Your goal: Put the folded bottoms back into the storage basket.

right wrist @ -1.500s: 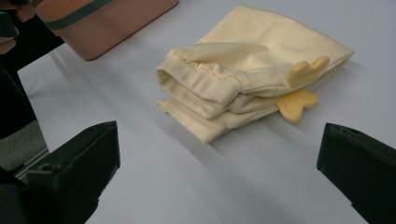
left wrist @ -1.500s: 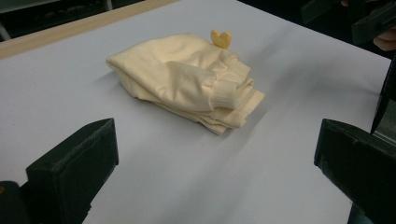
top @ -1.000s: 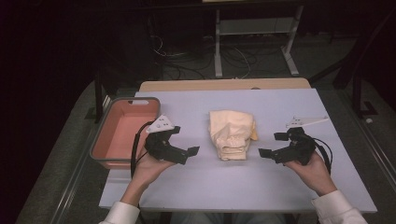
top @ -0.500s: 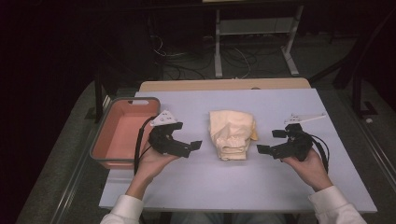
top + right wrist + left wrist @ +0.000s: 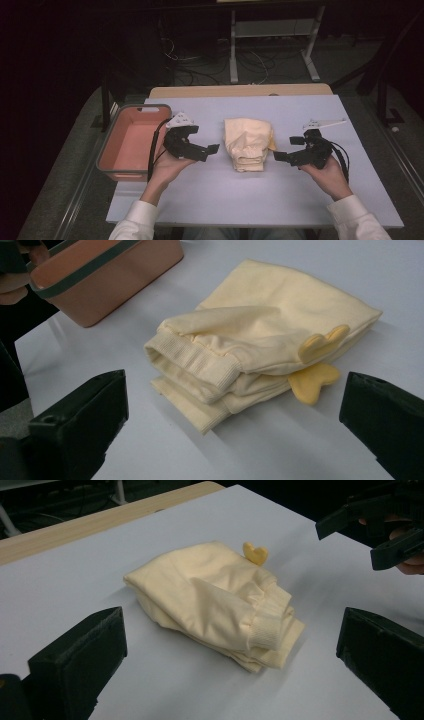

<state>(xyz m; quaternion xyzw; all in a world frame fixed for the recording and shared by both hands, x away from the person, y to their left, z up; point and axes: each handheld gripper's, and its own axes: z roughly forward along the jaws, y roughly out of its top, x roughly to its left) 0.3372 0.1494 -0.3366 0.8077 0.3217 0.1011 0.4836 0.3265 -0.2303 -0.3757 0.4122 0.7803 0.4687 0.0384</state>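
Observation:
A folded pale-yellow garment (image 5: 248, 143) with ribbed cuffs lies in the middle of the white table (image 5: 250, 200). It also shows in the left gripper view (image 5: 215, 602) and the right gripper view (image 5: 265, 345), where small yellow heart-shaped tags (image 5: 312, 382) stick out of its side. My left gripper (image 5: 212, 151) hovers just left of the garment, jaws wide apart, nothing between them. On the garment's right my right gripper (image 5: 285, 149) is open too, facing it. Neither touches the cloth.
A salmon-pink bin (image 5: 131, 141) with a grey rim stands at the table's left edge, beside my left hand. A small white bracket-like piece (image 5: 325, 122) lies at the back right. Cables and a desk frame are on the floor beyond the table.
Both grippers have moved inward toward the garment, the left one rising and shifting right, the right one shifting left. The garment has not moved.

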